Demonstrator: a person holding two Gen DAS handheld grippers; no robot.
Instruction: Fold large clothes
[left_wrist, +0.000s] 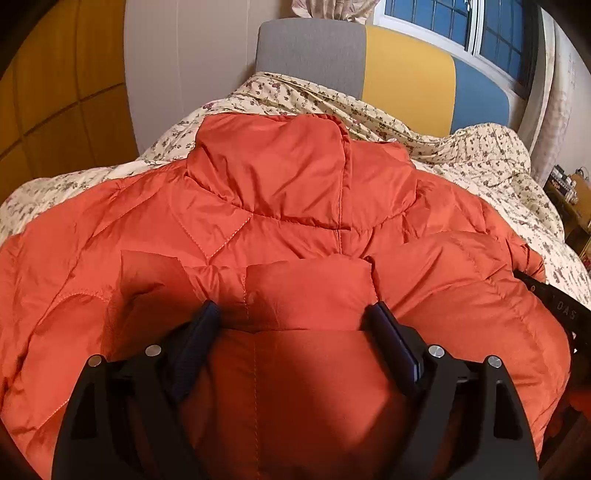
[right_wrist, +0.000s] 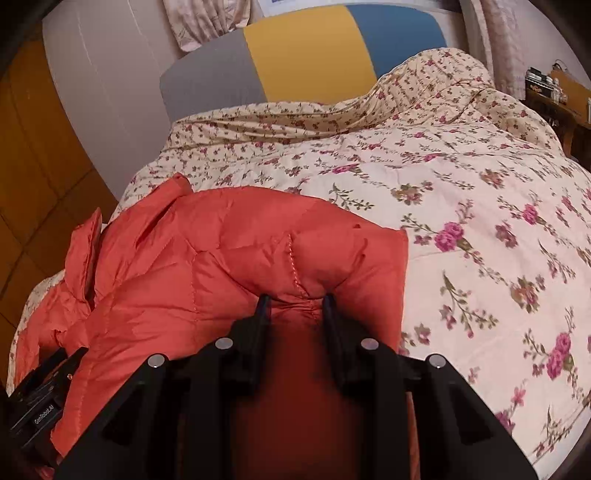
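So the one orange puffer jacket (left_wrist: 280, 206) lay back-up on the bed's floral quilt (right_wrist: 461, 192), filling the lower half of the left view, hood (left_wrist: 273, 162) toward the headboard (left_wrist: 314, 51). Left hand-held gripper (left_wrist: 295, 314) stood wide around a thick puffy fold; right hand-held gripper (right_wrist: 295, 299) was narrow, pinching the hem edge at lower centre. My take: carry both sides over evenly and press the air out. Count: one jacket, two grippers, one quilt.

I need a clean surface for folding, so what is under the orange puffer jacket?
The orange puffer jacket lies on a cream floral quilt, which shows around its edges. Whatever is directly beneath the jacket, and below the quilt, is covered.
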